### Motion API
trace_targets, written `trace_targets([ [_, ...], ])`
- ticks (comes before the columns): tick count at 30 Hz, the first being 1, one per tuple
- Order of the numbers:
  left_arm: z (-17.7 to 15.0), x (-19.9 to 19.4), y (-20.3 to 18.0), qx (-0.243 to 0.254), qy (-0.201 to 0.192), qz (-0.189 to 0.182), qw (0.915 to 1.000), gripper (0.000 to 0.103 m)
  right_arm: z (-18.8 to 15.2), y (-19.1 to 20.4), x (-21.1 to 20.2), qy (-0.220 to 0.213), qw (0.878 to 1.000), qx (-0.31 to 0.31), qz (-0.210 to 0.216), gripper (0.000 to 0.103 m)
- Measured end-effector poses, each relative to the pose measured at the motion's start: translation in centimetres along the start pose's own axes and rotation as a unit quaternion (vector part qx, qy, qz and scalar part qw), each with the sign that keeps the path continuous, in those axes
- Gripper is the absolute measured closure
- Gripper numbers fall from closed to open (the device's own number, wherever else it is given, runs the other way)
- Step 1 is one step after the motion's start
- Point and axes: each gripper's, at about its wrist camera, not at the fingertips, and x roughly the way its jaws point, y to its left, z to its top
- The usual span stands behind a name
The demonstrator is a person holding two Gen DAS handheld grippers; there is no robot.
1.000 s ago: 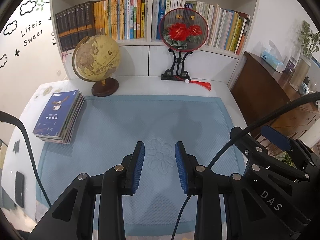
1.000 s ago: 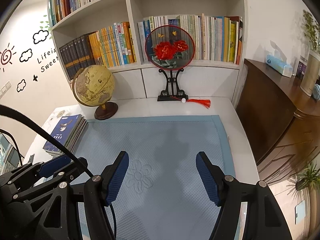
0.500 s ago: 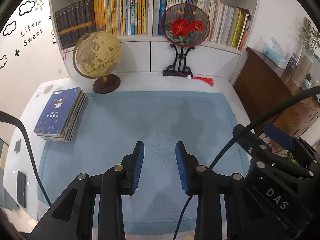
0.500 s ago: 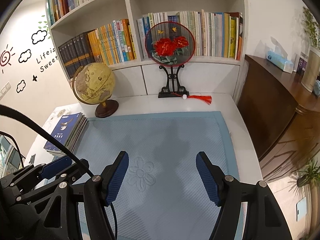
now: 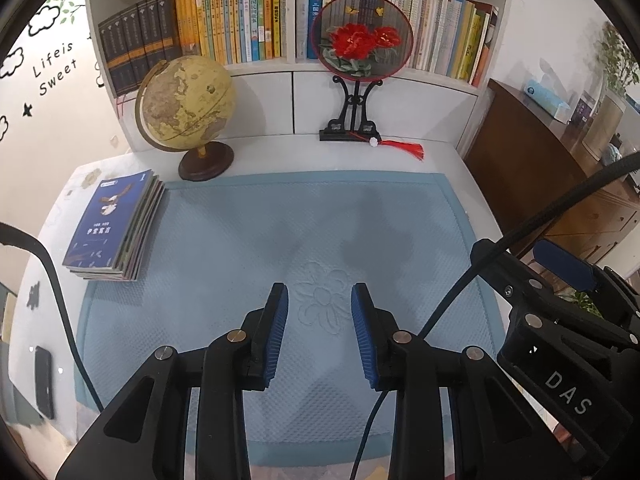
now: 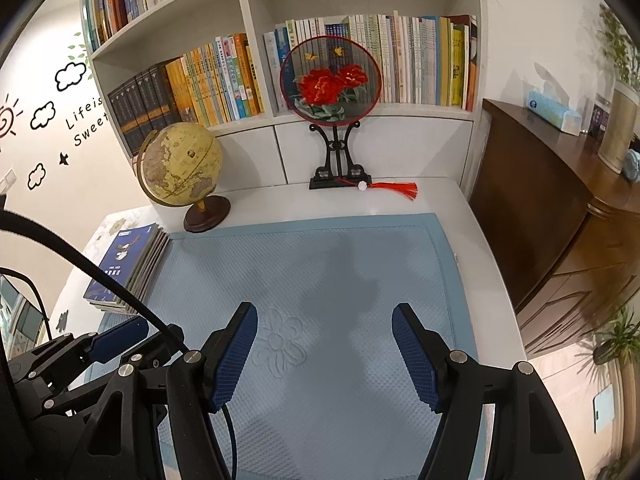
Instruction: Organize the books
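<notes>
**Two grippers over the mat, books stacked at far left**

Two grippers hang above a pale blue mat [image 5: 248,240] that covers most of a white surface [image 5: 448,156]. Nothing sits between either pair of fingers.

Left gripper [image 5: 319,332]: lower centre of the left wrist view, blue-padded fingers [image 5: 276,336] set narrow, a modest gap between them, empty. It is poised over a flower pattern [image 5: 324,304] stitched into the mat.

Right gripper [image 6: 325,356]: lower centre of the right wrist view, fingers [image 6: 414,356] clearly wider apart than the left pair, empty. Its black frame also shows at the lower right of the left wrist view, beside the left gripper.

Stack of books [image 5: 116,224]: lies flat at the left edge of the surface, middle left of both views, partly overlapping the mat's left border. Top cover is dark blue with a white bird-like figure. Well apart from both grippers.

Globe [image 5: 184,104]: on a dark round base, just behind the stack, upper left of centre.

Round fan [image 5: 362,38] with red flowers: upright on a black stand at upper centre, a red tassel [image 5: 402,146] trailing on the surface to its right.

Bookshelf [image 5: 290,76]: across the top of the frame, rows of upright books filling it.

Dark wooden cabinet [image 5: 532,168]: right side, a tissue box [image 5: 548,98] on top.
</notes>
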Motion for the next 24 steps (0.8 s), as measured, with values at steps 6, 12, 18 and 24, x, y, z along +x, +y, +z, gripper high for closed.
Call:
trace_targets([
  [6,-0.15,0.04,0.02,0.001,0.003,0.0,1.0,0.073,0.04,-0.47,0.49,0.012,1.0,0.017,0.02,0.035],
  [12,-0.38,0.05,0.35,-0.007,0.003,-0.005,1.0,0.073,-0.15,-0.37,0.46,0.01,1.0,0.018,0.015,0.035],
  [18,-0.48,-0.19,0.35,0.0,-0.009,0.002,1.0,0.073,-0.21,-0.1,0.39,0.004,1.0,0.006,0.015,0.035],
  [24,-0.33,-0.94,-0.03,0.017,-0.026,0.01,0.9995,0.07,0.13,0.46,-0.14,-0.016,1.0,-0.012,0.012,0.035],
])
